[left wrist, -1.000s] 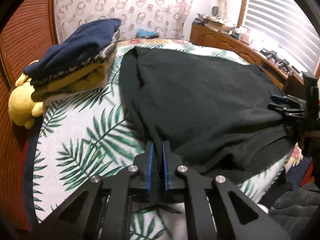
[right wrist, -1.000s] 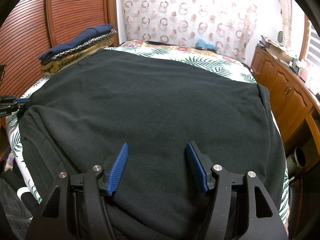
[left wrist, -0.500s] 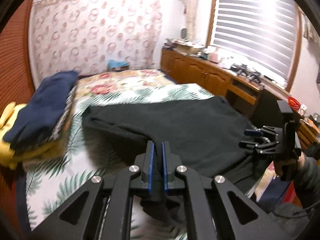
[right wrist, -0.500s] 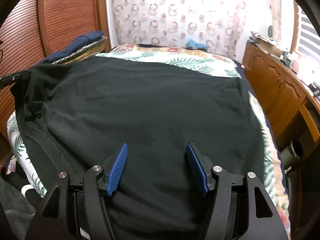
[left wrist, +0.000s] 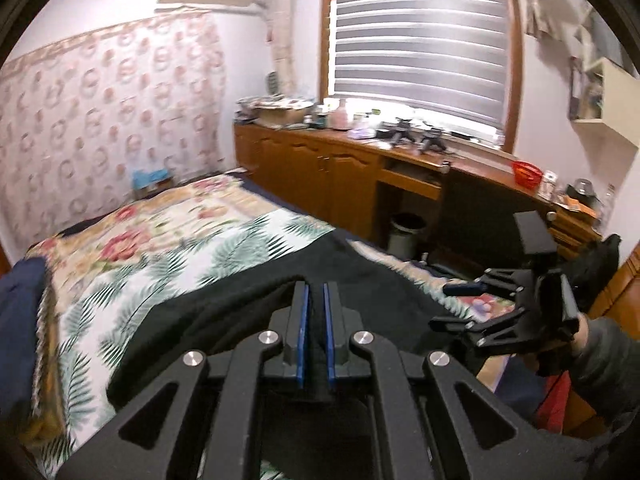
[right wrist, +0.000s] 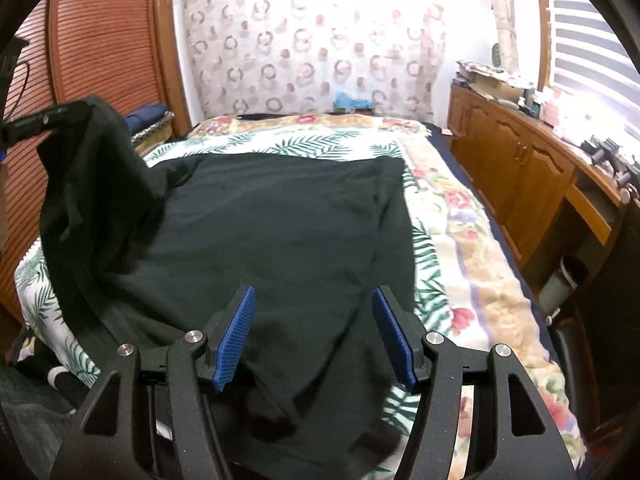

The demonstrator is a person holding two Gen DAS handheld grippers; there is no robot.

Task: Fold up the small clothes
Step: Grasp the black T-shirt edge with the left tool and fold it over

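Garment, dark, lies across the bed's near half. Left tool is clenched on its left edge, now lifted well clear of the bed; a second ago that edge lay flat. Right tool is released, jaws apart above the near edge, gripping nothing. Likely the first fold, left side going over toward the right. Folded stack at bed's far left corner.

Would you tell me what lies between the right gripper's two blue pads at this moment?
In the right wrist view, the right gripper is open over the black garment; only that dark cloth shows between the pads, and they do not pinch it.
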